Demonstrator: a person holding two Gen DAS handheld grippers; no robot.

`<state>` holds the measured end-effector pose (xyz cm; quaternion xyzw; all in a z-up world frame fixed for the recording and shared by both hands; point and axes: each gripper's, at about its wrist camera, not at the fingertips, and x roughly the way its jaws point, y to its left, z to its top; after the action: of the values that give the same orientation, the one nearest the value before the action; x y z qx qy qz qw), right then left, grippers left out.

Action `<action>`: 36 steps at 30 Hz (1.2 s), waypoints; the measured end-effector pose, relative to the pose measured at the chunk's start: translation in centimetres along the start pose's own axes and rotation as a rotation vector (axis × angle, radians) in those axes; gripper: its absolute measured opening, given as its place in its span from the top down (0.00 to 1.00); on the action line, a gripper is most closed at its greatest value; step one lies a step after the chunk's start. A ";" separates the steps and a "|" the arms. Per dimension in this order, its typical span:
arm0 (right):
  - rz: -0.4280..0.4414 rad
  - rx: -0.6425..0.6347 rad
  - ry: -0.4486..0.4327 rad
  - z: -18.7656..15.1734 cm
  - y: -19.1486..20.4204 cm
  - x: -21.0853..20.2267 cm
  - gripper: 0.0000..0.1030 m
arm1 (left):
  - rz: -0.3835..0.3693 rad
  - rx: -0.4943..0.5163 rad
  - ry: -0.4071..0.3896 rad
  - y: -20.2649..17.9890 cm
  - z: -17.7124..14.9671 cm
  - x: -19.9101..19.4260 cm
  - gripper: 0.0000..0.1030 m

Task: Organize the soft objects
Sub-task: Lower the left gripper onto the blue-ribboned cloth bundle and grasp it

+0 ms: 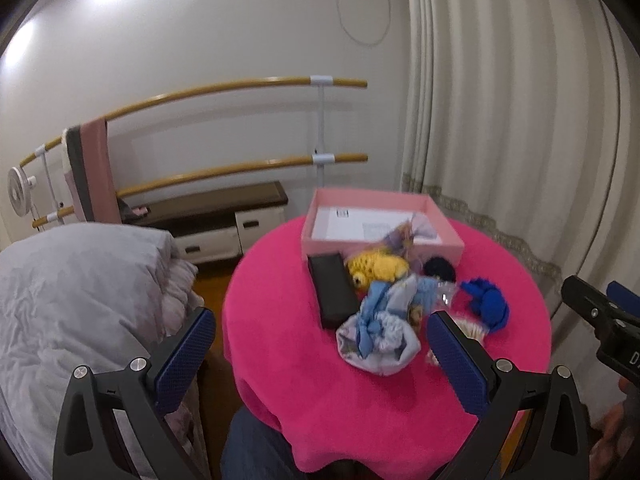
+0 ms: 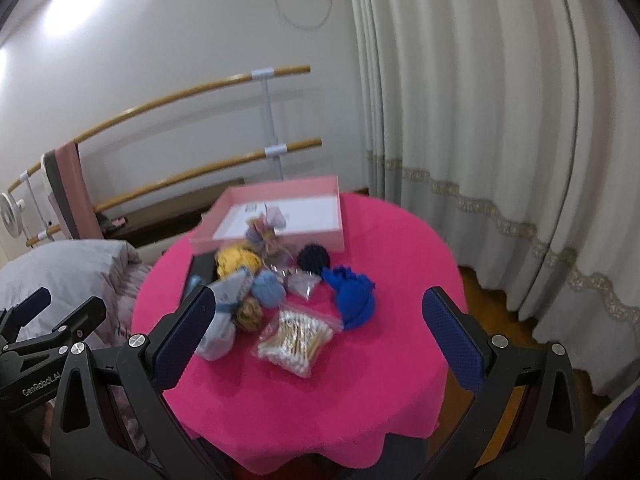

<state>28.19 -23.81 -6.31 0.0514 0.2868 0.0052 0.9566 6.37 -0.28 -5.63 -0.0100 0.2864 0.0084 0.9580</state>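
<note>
The soft objects lie heaped on the round table's pink cloth, just in front of the pink box, which stands open at the table's far side. Against the box's front wall sit a yellow knitted toy and a dark knitted ball; a pastel fabric bundle hangs over that wall. Farther from the box come a pale blue fabric pouch, a blue knitted piece and a clear bag of cotton swabs. A black case lies left of the toy, its long axis running from the box toward you.

Your left gripper has its jaws wide apart and holds nothing; the pouch lies directly ahead between the finger lines, so this hand looks nearer to it. Your right gripper is likewise spread and empty, with the swab bag just ahead and the blue knitted piece beyond it.

Writing: "CenRobot" reads on the left gripper's body in the right wrist view. A printed sheet lines the box floor; its text is illegible.
</note>
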 end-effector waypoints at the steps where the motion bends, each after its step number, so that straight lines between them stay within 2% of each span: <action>1: 0.001 -0.001 0.024 -0.3 -0.2 0.9 0.00 | -0.005 0.003 0.022 -0.1 -0.2 1.0 0.00; 11: 0.013 0.000 0.194 -3.2 -0.8 7.7 0.00 | -0.034 0.038 0.150 -0.9 -1.2 9.4 0.00; 18: 0.019 0.006 0.272 -4.2 -1.1 10.8 0.00 | -0.071 0.047 0.181 -2.0 -0.8 15.1 0.00; 28: 0.022 0.062 0.323 -4.7 -2.5 12.6 0.00 | -0.169 0.031 0.193 -3.3 -0.7 19.5 0.00; 36: 0.015 0.088 0.332 -4.6 -3.7 12.8 0.00 | -0.206 0.022 0.224 -4.2 -0.6 20.9 0.00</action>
<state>36.32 -26.51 -17.52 0.0940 0.4404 0.0079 0.8929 23.61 -4.31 -17.54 -0.0300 0.3889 -0.0944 0.9159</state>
